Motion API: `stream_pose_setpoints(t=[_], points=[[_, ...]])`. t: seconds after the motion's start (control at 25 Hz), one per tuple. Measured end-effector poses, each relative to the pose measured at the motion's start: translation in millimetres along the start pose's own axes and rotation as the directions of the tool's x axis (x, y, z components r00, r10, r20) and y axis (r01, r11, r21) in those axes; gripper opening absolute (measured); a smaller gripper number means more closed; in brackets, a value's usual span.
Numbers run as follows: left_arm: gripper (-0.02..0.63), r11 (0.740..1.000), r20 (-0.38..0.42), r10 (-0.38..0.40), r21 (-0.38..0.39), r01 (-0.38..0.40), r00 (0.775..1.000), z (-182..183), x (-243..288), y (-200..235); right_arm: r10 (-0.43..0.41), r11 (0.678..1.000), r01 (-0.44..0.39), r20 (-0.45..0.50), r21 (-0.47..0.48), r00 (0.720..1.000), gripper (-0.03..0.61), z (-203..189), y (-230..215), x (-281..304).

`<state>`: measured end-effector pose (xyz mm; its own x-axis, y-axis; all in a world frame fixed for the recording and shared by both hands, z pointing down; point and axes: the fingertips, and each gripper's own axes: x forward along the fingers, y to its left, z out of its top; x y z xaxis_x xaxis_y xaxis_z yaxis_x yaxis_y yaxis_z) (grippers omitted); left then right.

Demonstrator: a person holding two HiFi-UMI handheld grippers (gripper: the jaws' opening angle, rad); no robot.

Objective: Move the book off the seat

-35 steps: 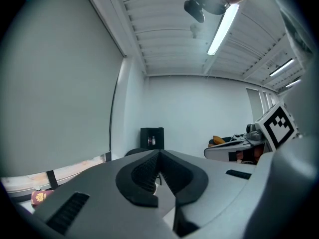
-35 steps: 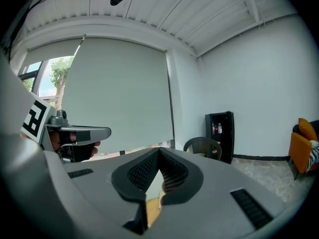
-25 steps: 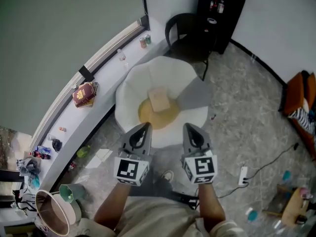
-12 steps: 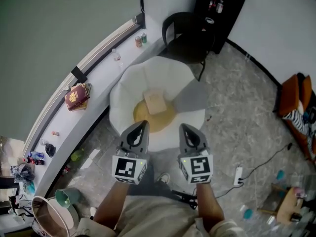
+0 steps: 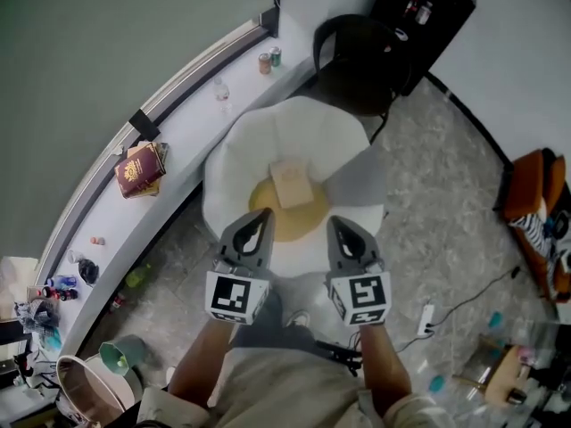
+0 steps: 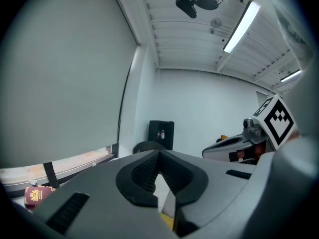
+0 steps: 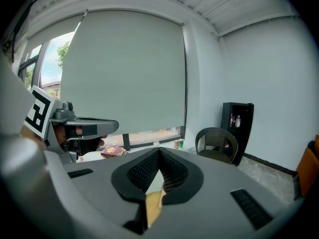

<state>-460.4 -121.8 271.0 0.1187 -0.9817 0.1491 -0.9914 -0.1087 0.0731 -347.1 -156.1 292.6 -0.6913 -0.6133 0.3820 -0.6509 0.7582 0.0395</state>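
Book (image 5: 290, 183) lies flat at the middle of the white seat (image 5: 259, 145), at twelve o'clock from both tools. Left tongs (image 5: 257, 226) and right tongs (image 5: 340, 227) are closed and empty, short of it. Recommend opening one pair before reaching, then pinching the near edge squarely.

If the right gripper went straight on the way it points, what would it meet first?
Probably the white chair, its cushion or raised back, passing right of the book. The right gripper looks nearly level, so depth is unclear.
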Motion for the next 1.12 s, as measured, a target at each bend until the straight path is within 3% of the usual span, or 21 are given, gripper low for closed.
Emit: stream_pose_setpoints(t=[0.28, 0.56, 0.88, 1.12], points=[[0.006, 0.999, -0.02, 0.009, -0.032, -0.01, 1.0, -12.1, 29.2, 45.0, -0.001, 1.0, 0.002, -0.043, 0.009, 0.999, -0.003, -2.7, 3.2, 47.9], [0.006, 0.998, -0.08, 0.044, -0.048, -0.048, 0.996, -43.9, 58.3, 60.7, 0.023, 0.999, -0.019, -0.083, 0.043, 0.996, -0.003, -35.4, -14.3, 82.5], [0.006, 0.994, -0.128, 0.094, -0.046, -0.101, 0.987, -106.1, 110.7, 57.2, 0.053, 0.996, -0.042, -0.141, 0.081, 0.989, -0.003, -101.4, -63.2, 132.8], [0.006, 0.99, -0.171, 0.113, -0.065, -0.125, 0.979, -169.4, 147.2, 47.1, 0.074, 0.993, -0.052, -0.221, 0.105, 0.972, -0.003, -175.3, -92.7, 171.1]])
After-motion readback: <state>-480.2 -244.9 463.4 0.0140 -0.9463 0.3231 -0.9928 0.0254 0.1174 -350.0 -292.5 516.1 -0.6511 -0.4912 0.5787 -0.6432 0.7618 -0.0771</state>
